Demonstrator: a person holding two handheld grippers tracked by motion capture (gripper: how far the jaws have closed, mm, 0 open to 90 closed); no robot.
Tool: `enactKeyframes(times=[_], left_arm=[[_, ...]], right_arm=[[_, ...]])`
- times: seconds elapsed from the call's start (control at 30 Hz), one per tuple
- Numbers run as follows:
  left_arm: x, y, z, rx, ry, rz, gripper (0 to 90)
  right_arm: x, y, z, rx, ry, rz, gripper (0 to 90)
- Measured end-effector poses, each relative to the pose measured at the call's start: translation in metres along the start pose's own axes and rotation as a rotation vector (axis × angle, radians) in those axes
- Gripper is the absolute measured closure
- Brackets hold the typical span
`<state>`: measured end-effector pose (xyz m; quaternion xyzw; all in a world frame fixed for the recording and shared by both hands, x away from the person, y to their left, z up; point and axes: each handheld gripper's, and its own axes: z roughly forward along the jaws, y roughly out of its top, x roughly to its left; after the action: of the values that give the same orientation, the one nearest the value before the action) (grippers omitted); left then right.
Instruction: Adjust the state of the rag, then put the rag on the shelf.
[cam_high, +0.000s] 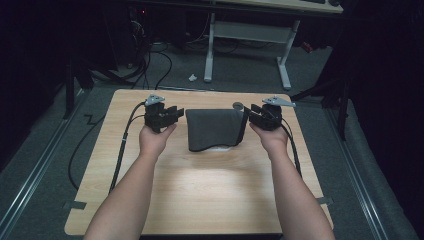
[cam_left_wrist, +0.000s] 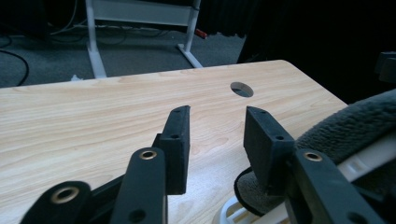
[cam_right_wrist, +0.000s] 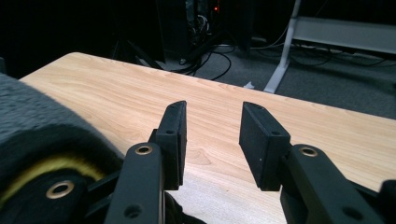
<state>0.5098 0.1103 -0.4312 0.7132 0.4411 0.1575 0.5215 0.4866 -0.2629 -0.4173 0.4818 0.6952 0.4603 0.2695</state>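
A dark grey fleecy cloth (cam_high: 214, 129) lies draped over a white object (cam_high: 220, 148) at the middle back of the wooden table (cam_high: 200, 190). My left gripper (cam_high: 176, 114) hovers just left of the cloth, jaws apart with nothing between them. In the left gripper view the gripper (cam_left_wrist: 217, 116) is open over bare wood, with the cloth (cam_left_wrist: 345, 126) and a white rim (cam_left_wrist: 369, 156) on its right. My right gripper (cam_high: 251, 114) is at the cloth's right edge. In the right gripper view it (cam_right_wrist: 214, 112) is open and empty, with the cloth (cam_right_wrist: 32, 116) on its left.
A round hole (cam_high: 238, 105) sits in the tabletop behind the cloth's right corner. A white-legged desk frame (cam_high: 250, 35) and cables (cam_high: 150, 60) stand on the grey floor beyond the table. Each gripper's black cable (cam_high: 120, 150) trails over the table.
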Motion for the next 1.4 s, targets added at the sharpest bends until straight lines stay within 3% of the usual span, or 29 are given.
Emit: enactKeyframes(times=[0.1,0.33,0.4,0.53,0.63,0.77,0.9,1.1,1.2,1.4], left_arm=[[0.000,0.001,-0.007,-0.008,0.020,0.016,57.3],[0.004,-0.003,-0.022,-0.037,0.054,0.003,52.5],[0.005,-0.007,-0.031,-0.049,0.062,0.010,51.1],[0.005,-0.013,-0.042,-0.051,0.086,0.033,48.4],[0.005,-0.019,-0.052,-0.059,0.081,0.036,46.2],[0.003,-0.027,-0.065,-0.062,0.089,0.072,44.8],[0.001,-0.034,-0.074,-0.057,0.084,0.082,43.0],[-0.011,-0.060,-0.091,-0.037,0.058,0.125,41.1],[-0.017,-0.077,-0.100,-0.023,0.042,0.129,40.7],[-0.034,-0.115,-0.117,0.023,0.011,0.146,38.8]], right_arm=[[0.002,0.000,-0.006,0.000,-0.003,-0.006,61.3],[0.006,0.001,-0.018,-0.004,-0.012,-0.037,59.7],[0.009,-0.001,-0.026,-0.028,-0.018,-0.051,57.7],[0.011,-0.006,-0.037,-0.024,-0.029,-0.053,55.1],[0.013,-0.011,-0.046,-0.053,-0.038,-0.057,53.8],[0.015,-0.016,-0.057,-0.046,-0.047,-0.080,50.5],[0.018,-0.021,-0.067,-0.049,-0.048,-0.086,47.3],[0.032,-0.039,-0.093,-0.046,-0.067,-0.154,43.2],[0.037,-0.046,-0.100,-0.039,-0.073,-0.161,41.6],[0.052,-0.083,-0.120,-0.007,-0.068,-0.181,38.8]])
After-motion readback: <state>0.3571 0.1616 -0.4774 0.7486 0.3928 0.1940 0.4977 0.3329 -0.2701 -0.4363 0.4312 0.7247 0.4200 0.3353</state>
